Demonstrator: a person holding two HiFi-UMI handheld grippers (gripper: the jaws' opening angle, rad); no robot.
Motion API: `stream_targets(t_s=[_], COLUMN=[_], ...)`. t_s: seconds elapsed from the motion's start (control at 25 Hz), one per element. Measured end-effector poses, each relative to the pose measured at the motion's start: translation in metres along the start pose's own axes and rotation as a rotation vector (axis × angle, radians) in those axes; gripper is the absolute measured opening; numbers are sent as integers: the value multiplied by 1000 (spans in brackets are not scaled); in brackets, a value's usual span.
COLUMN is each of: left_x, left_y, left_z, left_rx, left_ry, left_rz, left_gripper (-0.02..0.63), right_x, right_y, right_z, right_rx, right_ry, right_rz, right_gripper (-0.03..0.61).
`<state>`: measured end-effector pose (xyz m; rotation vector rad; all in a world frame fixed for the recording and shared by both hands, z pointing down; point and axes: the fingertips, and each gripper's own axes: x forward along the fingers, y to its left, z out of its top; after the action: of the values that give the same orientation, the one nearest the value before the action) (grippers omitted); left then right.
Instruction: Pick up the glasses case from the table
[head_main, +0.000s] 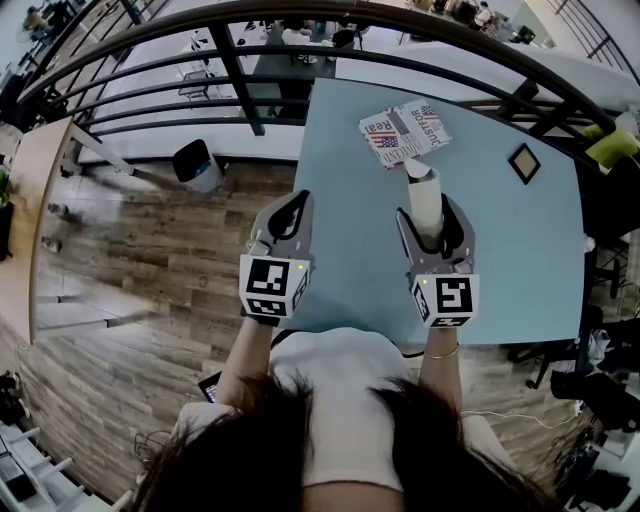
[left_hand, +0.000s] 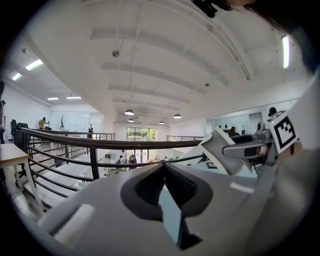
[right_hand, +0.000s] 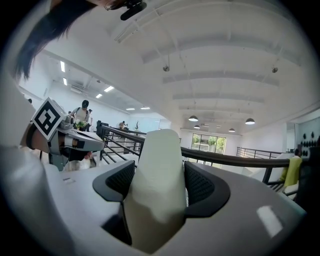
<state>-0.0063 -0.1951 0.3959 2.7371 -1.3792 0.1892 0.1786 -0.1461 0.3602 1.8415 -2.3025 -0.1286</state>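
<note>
The glasses case (head_main: 425, 195) is a white, rounded oblong, lifted off the light-blue table (head_main: 520, 250). My right gripper (head_main: 432, 215) is shut on it, with the case's far end sticking out past the fingertips. In the right gripper view the case (right_hand: 157, 185) fills the space between the dark pads (right_hand: 205, 187) of the right gripper (right_hand: 160, 170). My left gripper (head_main: 297, 200) hovers to the left, near the table's left edge, shut with nothing in it. In the left gripper view the tips of that gripper (left_hand: 162, 167) meet, and the case (left_hand: 220, 150) shows at the right.
A folded printed paper (head_main: 405, 133) lies at the table's far side, and a small dark square frame (head_main: 524, 162) lies to its right. A black railing (head_main: 250, 90) curves behind the table. A grey bin (head_main: 197, 165) stands on the wooden floor to the left.
</note>
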Motion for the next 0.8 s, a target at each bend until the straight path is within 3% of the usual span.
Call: stream_targets(t_s=[0.8], left_x=[5], left_y=[6], left_z=[-5], left_rx=[-8], left_ry=[13], left_rz=[9], left_gripper=[58], right_x=[8], right_y=[1], right_z=[-10], right_rx=[11], right_ry=[31], right_rz=[24], right_gripper=[310])
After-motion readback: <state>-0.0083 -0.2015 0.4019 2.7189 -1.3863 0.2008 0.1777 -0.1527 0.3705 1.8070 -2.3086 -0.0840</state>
